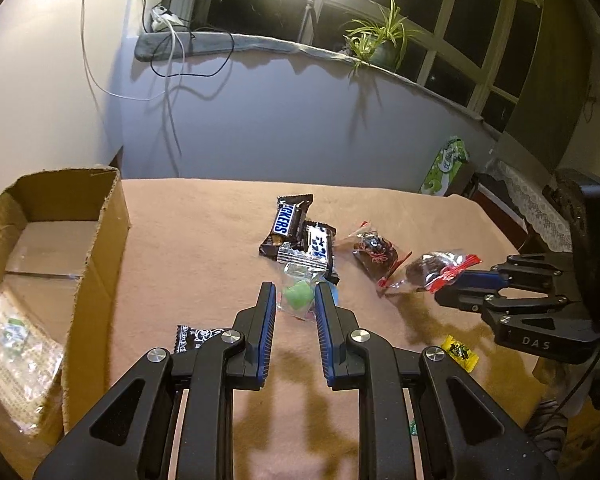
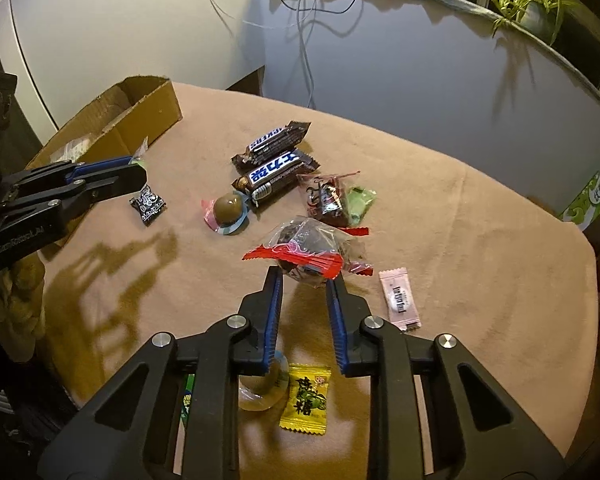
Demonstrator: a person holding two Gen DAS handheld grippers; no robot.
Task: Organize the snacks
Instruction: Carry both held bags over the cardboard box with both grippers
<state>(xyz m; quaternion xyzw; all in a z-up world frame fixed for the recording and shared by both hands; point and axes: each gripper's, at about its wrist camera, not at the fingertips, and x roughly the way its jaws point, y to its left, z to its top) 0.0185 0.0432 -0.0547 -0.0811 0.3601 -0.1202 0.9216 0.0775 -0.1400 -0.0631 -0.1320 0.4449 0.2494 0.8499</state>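
In the left wrist view my left gripper (image 1: 295, 289) is shut on a green candy in a clear wrapper (image 1: 299, 295), held above the peach tablecloth (image 1: 188, 232). My right gripper (image 2: 305, 278) is shut on a dark snack in a clear wrapper with red edges (image 2: 308, 246), lifted slightly off the cloth. From the other camera, the left gripper (image 2: 136, 168) is near the cardboard box (image 2: 120, 120) and the right gripper (image 1: 466, 280) is at the right. Two Snickers bars (image 2: 276, 156) lie mid-table. The open box (image 1: 80, 248) stands at the left with clear packets inside.
On the cloth lie a second dark red-edged snack (image 2: 326, 198), a green packet (image 2: 362, 200), a brown ball candy (image 2: 226, 208), a black-and-white candy (image 2: 148, 202), a pink packet (image 2: 398, 298), a yellow candy (image 2: 306, 398) and a clear jelly cup (image 2: 260, 394). A green tissue box (image 1: 446, 164) stands beyond the far right edge.
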